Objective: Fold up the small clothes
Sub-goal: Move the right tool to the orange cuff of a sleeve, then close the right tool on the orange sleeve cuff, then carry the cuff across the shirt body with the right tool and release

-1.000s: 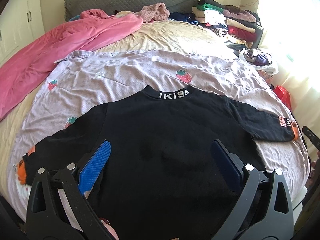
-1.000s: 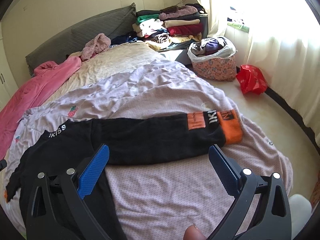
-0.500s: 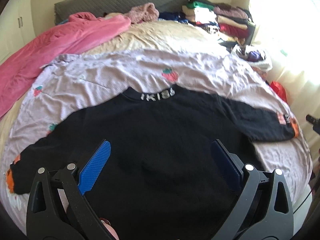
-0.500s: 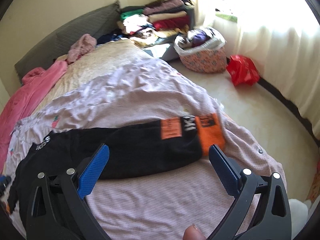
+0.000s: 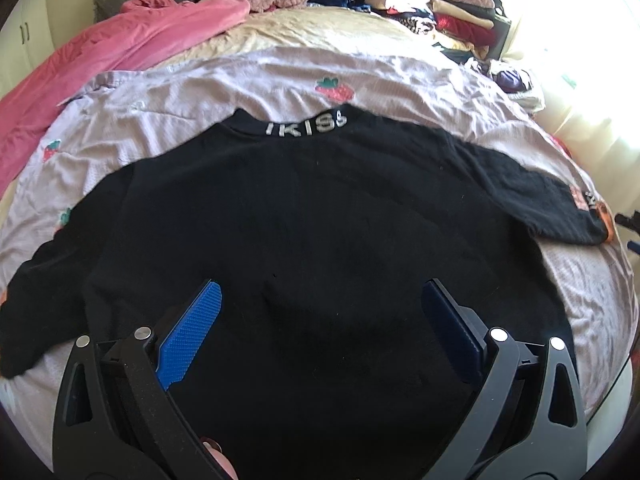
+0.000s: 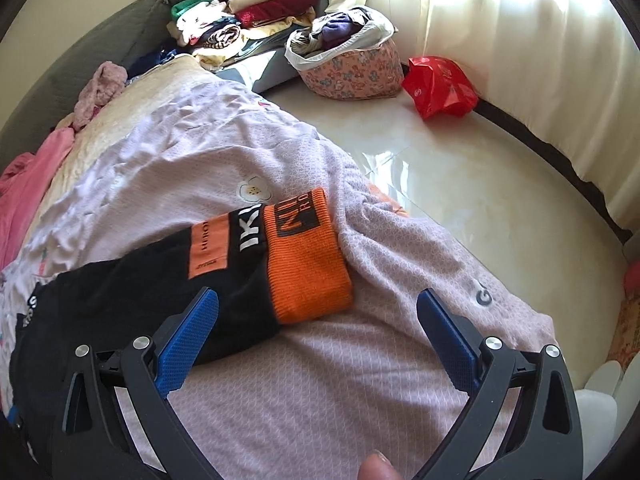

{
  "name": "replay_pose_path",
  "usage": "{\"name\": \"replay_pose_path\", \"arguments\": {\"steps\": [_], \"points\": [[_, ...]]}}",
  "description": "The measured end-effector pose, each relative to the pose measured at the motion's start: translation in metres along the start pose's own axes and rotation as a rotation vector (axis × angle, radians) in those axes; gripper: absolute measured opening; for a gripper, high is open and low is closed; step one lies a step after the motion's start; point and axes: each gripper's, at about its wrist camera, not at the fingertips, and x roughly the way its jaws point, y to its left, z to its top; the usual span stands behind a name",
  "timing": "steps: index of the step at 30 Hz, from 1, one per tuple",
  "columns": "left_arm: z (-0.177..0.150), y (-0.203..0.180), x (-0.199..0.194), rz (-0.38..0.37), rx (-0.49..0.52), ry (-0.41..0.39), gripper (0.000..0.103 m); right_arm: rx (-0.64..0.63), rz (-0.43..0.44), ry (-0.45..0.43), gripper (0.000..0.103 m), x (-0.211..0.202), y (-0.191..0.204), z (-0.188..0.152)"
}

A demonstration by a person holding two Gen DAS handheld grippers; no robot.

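A black sweatshirt (image 5: 312, 216) lies spread flat on a lilac strawberry-print bedsheet (image 5: 240, 80), its collar at twelve o'clock showing white letters. In the left wrist view, the left gripper (image 5: 320, 312) hangs over the lower middle of the sweatshirt's body, its blue-padded fingers (image 5: 192, 328) spread wide and holding nothing. One sleeve runs out toward three o'clock, the other toward nine o'clock.

In the right wrist view, the right gripper (image 6: 318, 320) is also spread wide and empty. The sweatshirt's sleeve (image 6: 168, 280) enters from nine o'clock and ends in an orange cuff (image 6: 308, 272) near the centre, lying between the two fingers and a little beyond their tips. The left blue pad (image 6: 188, 340) sits over the black sleeve fabric; whether it touches cannot be told. A fingertip (image 6: 376, 466) shows at six o'clock.

Toward ten o'clock in the left view lies a pink blanket (image 5: 100, 52). At one o'clock, stacked folded clothes (image 5: 432, 4) sit beyond the bed. In the right view, a floral bag (image 6: 352, 68) and a red plastic bag (image 6: 440, 88) rest on the floor near one o'clock, by white curtains (image 6: 520, 40).
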Motion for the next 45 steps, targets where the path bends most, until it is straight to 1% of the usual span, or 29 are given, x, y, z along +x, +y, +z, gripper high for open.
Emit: {"name": "replay_pose_path", "arguments": {"steps": [1,2,3,4,7,9,10,12,14,17,18,19,20,21,22,23,24,26,28,31,36,42,45], "points": [[-0.001,0.0,0.003,0.007,0.009,0.006,0.094,0.001,0.006,-0.004,0.098,0.003,0.002,0.0],[-0.003,0.0,0.005,0.014,0.017,0.01,0.094,0.0,0.013,-0.009,0.089,0.004,0.004,0.0],[-0.004,0.0,0.006,0.02,0.022,0.009,0.094,0.001,0.013,-0.014,0.076,0.005,0.004,0.0],[-0.005,0.0,0.007,0.024,0.027,0.007,0.094,0.001,0.005,-0.021,0.073,0.006,0.007,0.0],[-0.007,0.001,0.008,0.011,0.022,0.0,0.094,-0.001,0.044,-0.038,0.073,0.007,0.013,0.002],[-0.008,0.002,0.009,0.004,0.015,-0.003,0.094,-0.018,0.071,-0.03,0.071,0.009,0.018,0.003],[-0.008,0.002,0.01,-0.002,0.014,0.0,0.094,-0.033,0.069,-0.029,0.069,0.011,0.022,0.003],[-0.009,0.002,0.014,-0.007,0.013,0.003,0.094,-0.059,0.035,-0.025,0.069,0.017,0.028,0.003],[-0.01,0.002,0.016,-0.011,0.012,0.007,0.094,-0.07,0.04,-0.011,0.069,0.025,0.032,0.002],[-0.011,0.003,0.02,-0.013,0.008,0.015,0.094,-0.075,0.015,0.007,0.069,0.038,0.033,0.002],[-0.011,0.003,0.021,-0.014,0.006,0.014,0.094,-0.077,0.019,0.015,0.067,0.042,0.033,0.001],[-0.012,0.004,0.021,-0.015,0.002,0.015,0.094,-0.08,0.028,0.024,0.062,0.046,0.033,0.001],[-0.012,0.005,0.021,-0.017,0.001,0.016,0.094,-0.085,0.028,0.03,0.048,0.049,0.033,0.0],[-0.012,0.005,0.022,-0.015,0.002,0.017,0.094,-0.088,0.025,0.03,0.04,0.051,0.033,0.001],[-0.013,0.005,0.022,-0.011,0.004,0.017,0.094,-0.089,0.035,0.025,0.035,0.05,0.033,0.0],[-0.013,0.005,0.022,-0.011,0.005,0.014,0.094,-0.091,0.046,0.021,0.024,0.048,0.033,0.0],[-0.012,0.005,0.022,-0.012,0.003,0.011,0.094,-0.095,0.054,0.017,0.017,0.046,0.033,0.0],[-0.011,0.006,0.02,-0.022,-0.01,0.004,0.094,-0.112,0.075,0.006,0.012,0.039,0.034,0.0],[-0.012,0.007,0.02,-0.027,-0.012,0.002,0.094,-0.128,0.097,-0.014,0.011,0.028,0.035,0.0],[-0.012,0.008,0.019,-0.016,-0.005,-0.006,0.094,-0.149,0.14,-0.053,0.011,0.01,0.039,-0.001],[-0.013,0.016,0.013,-0.023,-0.034,-0.014,0.094,-0.196,0.199,-0.102,0.01,-0.018,0.055,0.001],[-0.012,0.027,0.001,-0.018,-0.059,-0.034,0.094,-0.256,0.272,-0.126,0.01,-0.048,0.087,0.002],[-0.011,0.033,-0.004,-0.014,-0.07,-0.043,0.094,-0.301,0.308,-0.138,0.01,-0.062,0.113,-0.002]]}}
